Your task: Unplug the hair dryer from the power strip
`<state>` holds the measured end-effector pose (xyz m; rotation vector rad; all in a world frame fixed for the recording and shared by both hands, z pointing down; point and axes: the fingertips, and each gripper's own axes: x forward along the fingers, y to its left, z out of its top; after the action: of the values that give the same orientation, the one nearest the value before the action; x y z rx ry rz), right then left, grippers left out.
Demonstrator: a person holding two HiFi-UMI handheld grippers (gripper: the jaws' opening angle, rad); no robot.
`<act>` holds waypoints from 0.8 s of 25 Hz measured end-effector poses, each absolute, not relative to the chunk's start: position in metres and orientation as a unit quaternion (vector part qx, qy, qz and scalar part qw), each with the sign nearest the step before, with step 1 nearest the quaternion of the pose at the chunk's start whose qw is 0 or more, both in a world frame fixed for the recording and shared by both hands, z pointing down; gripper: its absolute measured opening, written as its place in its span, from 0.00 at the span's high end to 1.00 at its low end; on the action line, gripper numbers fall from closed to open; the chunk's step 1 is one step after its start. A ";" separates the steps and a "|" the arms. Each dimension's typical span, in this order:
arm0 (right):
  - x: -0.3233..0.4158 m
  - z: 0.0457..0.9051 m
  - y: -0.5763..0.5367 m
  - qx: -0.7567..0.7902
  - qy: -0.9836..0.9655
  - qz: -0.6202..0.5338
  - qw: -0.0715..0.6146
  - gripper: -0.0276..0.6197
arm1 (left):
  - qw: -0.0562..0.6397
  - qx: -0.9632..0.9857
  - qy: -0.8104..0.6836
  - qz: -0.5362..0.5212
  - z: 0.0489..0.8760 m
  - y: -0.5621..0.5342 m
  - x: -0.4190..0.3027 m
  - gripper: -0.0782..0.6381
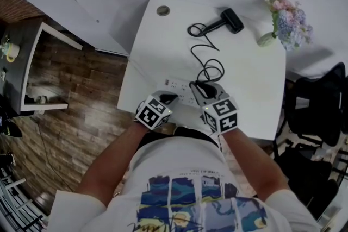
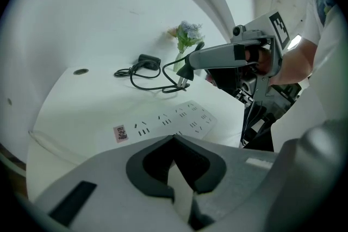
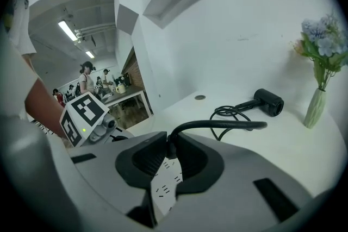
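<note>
On the white table [image 1: 255, 95], the left gripper [image 1: 166, 98] sits at the left end of the power strip [image 2: 179, 119], which lies flat near the table's front edge. Its claw is released: the pads stand slightly apart, and only pale surface shows in the narrow gap. Whether the tips press on the strip I cannot tell. A small printed label [image 2: 120, 132] marks that end of the strip, and rows of empty sockets run off to the right.

Just right of it, the right gripper [image 1: 202, 89] is clenched on the hair dryer's black plug [image 3: 169, 144]. The plug hangs above the strip, clear of the sockets, with its metal prongs bare in the left gripper view.

From the plug the black cord [image 3: 217, 124] runs away across the table in loose loops to the black hair dryer [image 1: 231, 20]. The dryer lies on its side near the far edge, right of a round cable grommet [image 1: 163, 10]. Further right stands a small vase of flowers [image 1: 266, 38], well apart from both grippers, and a black chair [image 1: 318, 100] sits beyond the table's right edge
</note>
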<state>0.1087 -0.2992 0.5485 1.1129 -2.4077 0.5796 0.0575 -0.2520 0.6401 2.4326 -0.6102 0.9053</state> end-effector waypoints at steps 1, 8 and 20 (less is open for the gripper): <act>0.109 0.547 -0.299 0.399 -0.867 0.211 0.209 0.87 | 0.236 0.887 -0.223 0.328 0.640 -0.252 0.057 0.89; 0.112 0.538 -0.294 0.394 -0.871 0.217 0.195 0.87 | 0.234 0.889 -0.222 0.325 0.640 -0.251 0.057 0.89; 0.112 0.529 -0.294 0.390 -0.873 0.222 0.192 0.87 | 0.233 0.890 -0.212 0.331 0.642 -0.251 0.056 0.89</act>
<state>0.1117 -0.2944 0.5293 1.0941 -2.4514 0.6224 0.0562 -0.2505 0.6417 2.4433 -0.5817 0.9091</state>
